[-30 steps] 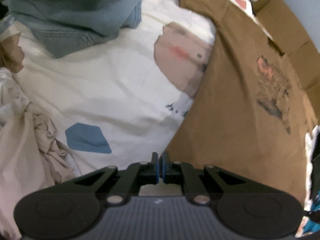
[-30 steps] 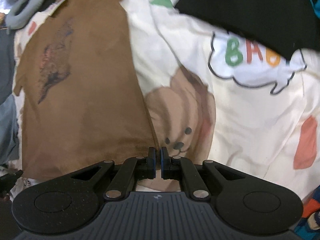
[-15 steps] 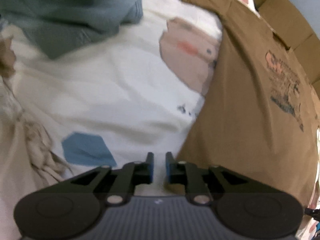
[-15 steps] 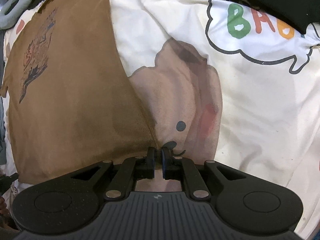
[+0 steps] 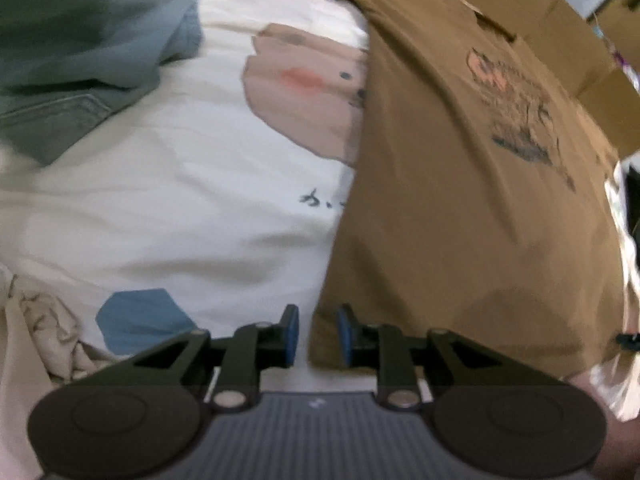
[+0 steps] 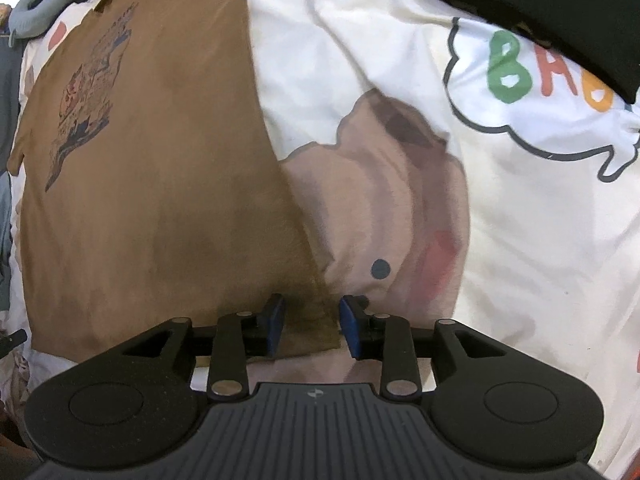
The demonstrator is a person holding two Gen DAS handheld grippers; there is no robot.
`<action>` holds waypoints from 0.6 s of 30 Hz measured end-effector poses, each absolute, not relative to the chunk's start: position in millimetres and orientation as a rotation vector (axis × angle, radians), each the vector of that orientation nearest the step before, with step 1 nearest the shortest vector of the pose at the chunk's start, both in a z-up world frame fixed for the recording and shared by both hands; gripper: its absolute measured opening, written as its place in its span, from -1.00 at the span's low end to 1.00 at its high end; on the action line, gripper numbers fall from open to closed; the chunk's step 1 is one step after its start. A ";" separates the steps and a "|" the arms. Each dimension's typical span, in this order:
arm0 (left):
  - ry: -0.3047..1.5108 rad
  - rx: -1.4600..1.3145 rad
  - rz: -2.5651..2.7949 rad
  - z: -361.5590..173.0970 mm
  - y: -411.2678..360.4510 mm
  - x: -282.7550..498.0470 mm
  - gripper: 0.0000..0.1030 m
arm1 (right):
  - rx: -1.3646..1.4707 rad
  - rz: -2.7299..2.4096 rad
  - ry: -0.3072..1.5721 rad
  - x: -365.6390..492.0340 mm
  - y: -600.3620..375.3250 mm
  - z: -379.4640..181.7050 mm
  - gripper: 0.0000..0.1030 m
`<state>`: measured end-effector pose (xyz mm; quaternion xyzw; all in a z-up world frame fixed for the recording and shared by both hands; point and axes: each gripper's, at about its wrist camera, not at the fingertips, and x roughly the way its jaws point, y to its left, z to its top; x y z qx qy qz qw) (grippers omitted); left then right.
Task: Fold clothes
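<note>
Brown shirt flat on bed, hem at lower frame. Left gripper, right gripper: fingers just opening, part open, each astride hem corner (nothing pinched). Lower squarely, catch both layers, avoid sheet.

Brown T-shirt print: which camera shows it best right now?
The right wrist view: the print on the brown T-shirt is sharp and whole there. The left wrist view also shows the print, but motion-blurred and stretched toward the frame edge.
</note>
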<state>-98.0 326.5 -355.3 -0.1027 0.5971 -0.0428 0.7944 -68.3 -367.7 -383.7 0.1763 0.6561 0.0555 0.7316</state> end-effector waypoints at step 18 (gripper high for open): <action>1.296 -0.195 -0.018 -373.6 303.4 -103.6 -0.71 | 0.310 0.155 1.438 -69.4 -353.4 -388.0 -0.25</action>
